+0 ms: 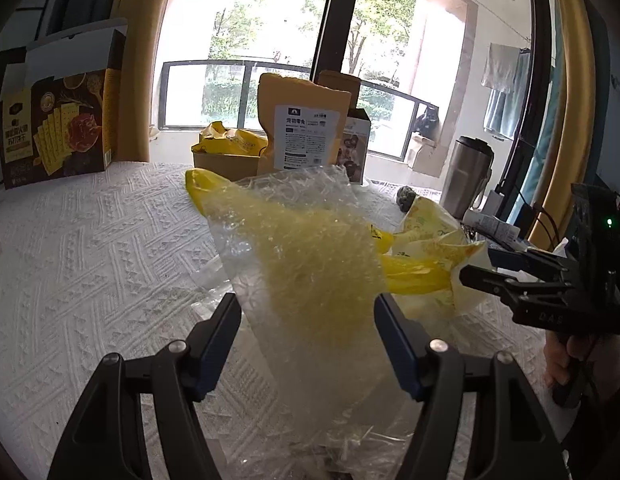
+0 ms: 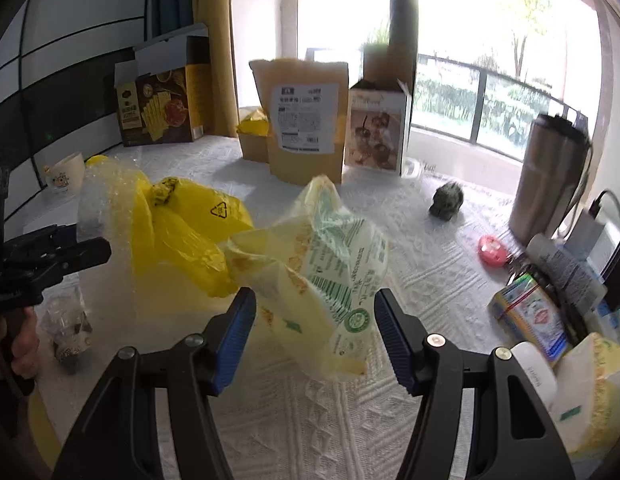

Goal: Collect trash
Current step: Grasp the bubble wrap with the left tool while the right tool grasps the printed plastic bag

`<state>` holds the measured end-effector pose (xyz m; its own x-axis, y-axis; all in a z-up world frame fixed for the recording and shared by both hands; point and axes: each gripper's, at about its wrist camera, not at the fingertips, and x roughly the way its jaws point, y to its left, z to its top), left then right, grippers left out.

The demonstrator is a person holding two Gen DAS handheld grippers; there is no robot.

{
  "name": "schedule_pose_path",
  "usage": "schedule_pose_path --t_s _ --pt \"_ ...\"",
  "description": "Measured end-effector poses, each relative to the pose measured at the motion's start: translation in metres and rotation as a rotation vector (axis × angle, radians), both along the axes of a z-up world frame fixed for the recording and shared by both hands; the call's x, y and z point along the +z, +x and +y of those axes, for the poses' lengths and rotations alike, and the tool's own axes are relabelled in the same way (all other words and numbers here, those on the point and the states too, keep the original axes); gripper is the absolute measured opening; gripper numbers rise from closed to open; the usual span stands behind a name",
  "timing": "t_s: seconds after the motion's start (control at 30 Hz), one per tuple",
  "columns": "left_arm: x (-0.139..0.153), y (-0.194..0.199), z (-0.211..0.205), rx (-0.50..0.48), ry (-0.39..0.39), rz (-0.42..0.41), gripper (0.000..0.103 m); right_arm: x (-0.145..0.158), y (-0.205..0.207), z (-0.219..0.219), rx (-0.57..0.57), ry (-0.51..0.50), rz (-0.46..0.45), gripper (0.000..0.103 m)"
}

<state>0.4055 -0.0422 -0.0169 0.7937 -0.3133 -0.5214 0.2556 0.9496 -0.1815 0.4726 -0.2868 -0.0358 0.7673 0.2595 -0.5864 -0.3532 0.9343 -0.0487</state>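
Though bubble wrap (image 1: pixel 306 248) hides yellow bag (image 2: pixel 182 236), both grippers released: left gripper (image 1: pixel 308 308), right gripper (image 2: pixel 314 303).

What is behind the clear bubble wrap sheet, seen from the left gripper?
Through the bubble wrap sheet, a yellow trash bag shows as a yellow blur. Beyond its top edge stands a brown snack pouch. The pouch's base and the tablecloth directly behind are covered.

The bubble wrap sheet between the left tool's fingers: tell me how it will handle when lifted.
The bubble wrap sheet will probably flop: it already bends and crinkles unsupported. It looks thin and see-through, with the yellow trash bag showing through, so likely very light. Its glossy film may slip from the left tool, whose pads stand apart without pressing it.
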Motion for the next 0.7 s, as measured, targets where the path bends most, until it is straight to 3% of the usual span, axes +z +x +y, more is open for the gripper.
schedule_pose_path --t_s 0.03,0.1,0.13,0.3,0.33,0.47,0.7 --pt "0.0 -0.001 -0.002 -0.004 0.008 -0.004 0.068 -0.001 0.001 0.0 -0.009 -0.006 -0.002 0.059" --pt "0.0 -0.002 -0.006 -0.011 0.045 -0.015 0.048 -0.003 0.004 0.001 -0.009 -0.014 0.019 0.036" --pt "0.0 -0.002 -0.008 -0.016 0.065 -0.015 0.042 -0.004 0.006 0.001 -0.011 -0.014 0.027 0.023" --pt "0.0 -0.004 -0.015 -0.042 0.099 -0.015 0.016 -0.003 0.001 0.001 0.016 0.014 0.016 0.014" --pt "0.001 -0.005 -0.015 -0.042 0.101 -0.02 0.014 -0.003 -0.002 0.001 0.021 0.016 0.014 0.009" --pt "0.007 -0.012 -0.015 -0.034 0.09 -0.048 0.006 0.001 -0.012 -0.001 0.024 0.024 -0.009 0.005" --pt "0.026 -0.032 -0.015 -0.038 0.082 -0.105 0.005 0.017 -0.037 -0.007 0.019 0.035 -0.058 0.005"
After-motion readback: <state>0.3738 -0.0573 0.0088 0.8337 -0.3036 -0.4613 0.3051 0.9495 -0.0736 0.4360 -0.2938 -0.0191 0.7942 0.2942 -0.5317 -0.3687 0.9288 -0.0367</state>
